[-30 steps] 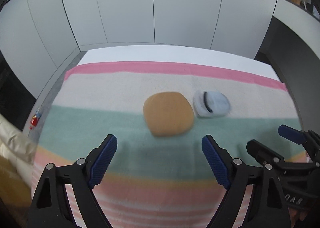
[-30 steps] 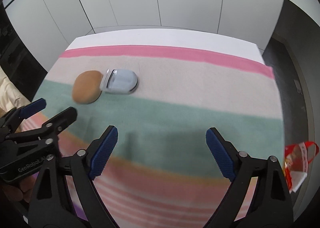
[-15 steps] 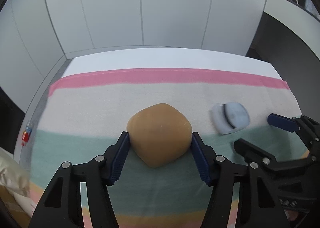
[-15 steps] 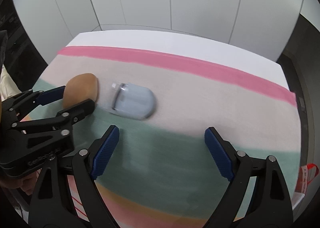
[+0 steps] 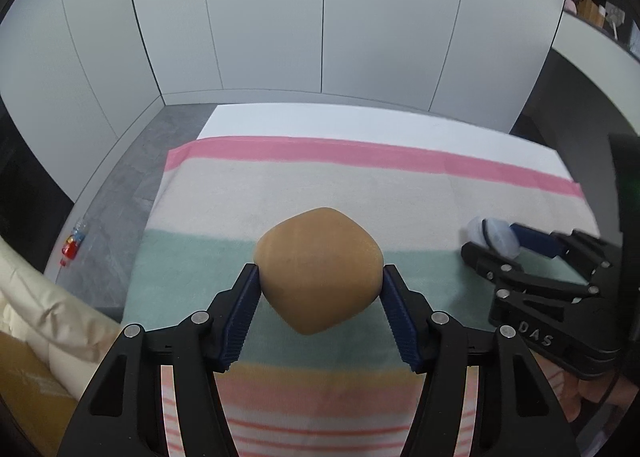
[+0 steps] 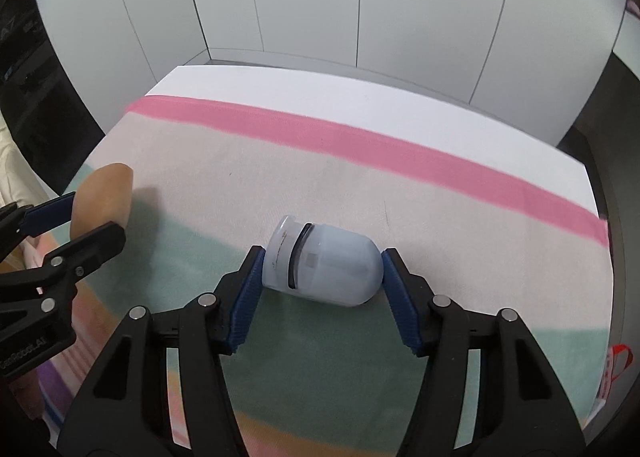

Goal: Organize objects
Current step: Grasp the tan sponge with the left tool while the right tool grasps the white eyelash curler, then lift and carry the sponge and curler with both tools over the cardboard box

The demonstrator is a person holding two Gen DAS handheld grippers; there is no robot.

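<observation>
A tan rounded bun-shaped object (image 5: pixel 318 257) sits between the blue pads of my left gripper (image 5: pixel 320 285), which is shut on its sides over the striped cloth (image 5: pixel 280 193). In the right wrist view the same tan object (image 6: pixel 106 193) and left gripper (image 6: pixel 78 219) are at the far left. A pale blue capsule-shaped container (image 6: pixel 324 261) lies on its side on the cloth. My right gripper (image 6: pixel 322 257) is closing on it, with a pad touching each end. The left wrist view shows that container (image 5: pixel 494 235) in the right gripper (image 5: pixel 502 245) at the right.
The cloth covers a white table (image 5: pixel 360 121) that ends near white wall panels. A small red and blue item (image 5: pixel 72 245) lies on the grey floor at the left, beside a cream cushion (image 5: pixel 40 297). A red-and-white bag (image 6: pixel 616 369) hangs off the table's right edge.
The left gripper closed on the tan object and carried it left, away from the container. The right gripper moved up to the blue container and its jaws came in onto its ends.
</observation>
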